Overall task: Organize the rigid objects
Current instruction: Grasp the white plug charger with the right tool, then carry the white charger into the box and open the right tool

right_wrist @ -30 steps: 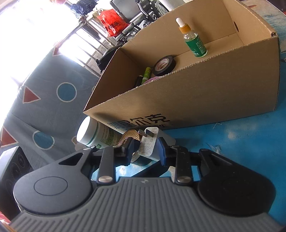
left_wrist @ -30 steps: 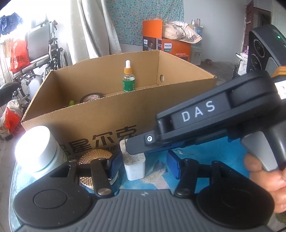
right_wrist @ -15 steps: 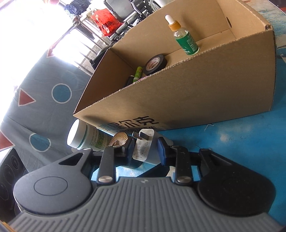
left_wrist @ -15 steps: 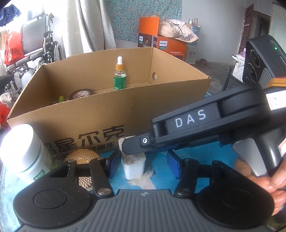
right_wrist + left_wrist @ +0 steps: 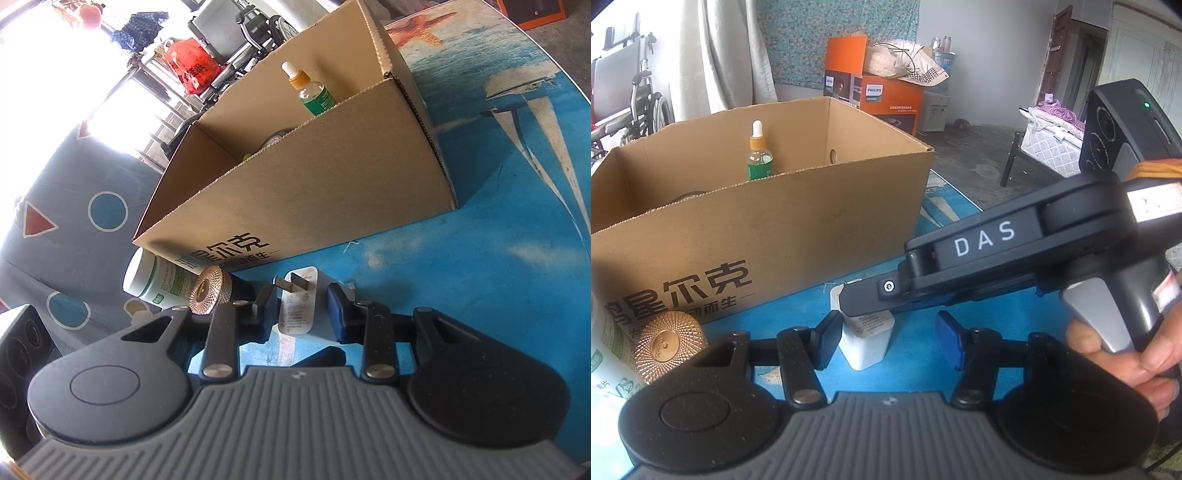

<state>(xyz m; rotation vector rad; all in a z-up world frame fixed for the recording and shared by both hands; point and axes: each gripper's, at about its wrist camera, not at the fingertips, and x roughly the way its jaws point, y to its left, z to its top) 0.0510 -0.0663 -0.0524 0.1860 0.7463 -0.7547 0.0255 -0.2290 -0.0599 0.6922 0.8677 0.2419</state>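
A white plug-in charger (image 5: 866, 343) stands on the blue table in front of the cardboard box (image 5: 775, 229). My right gripper (image 5: 301, 310) is shut on the charger (image 5: 297, 306), its pads against the two sides and the prongs pointing toward the box. In the left wrist view the right gripper (image 5: 864, 301) reaches in from the right, held by a person's hand (image 5: 1126, 354). My left gripper (image 5: 886, 343) is open around the same charger; its right pad stands well apart from it. A green dropper bottle (image 5: 759, 155) and a black tape roll (image 5: 275, 136) are inside the box (image 5: 314, 184).
A ribbed gold lid (image 5: 668, 345) and a white jar with a green label (image 5: 155, 277) lie left of the charger against the box front. The round blue table (image 5: 480, 258) extends to the right of the box. A wheelchair and bags stand beyond.
The charger has travelled right with the right gripper, away from the gold lid. Both cameras shifted right along the box front, and the jar has slid to the left edge.
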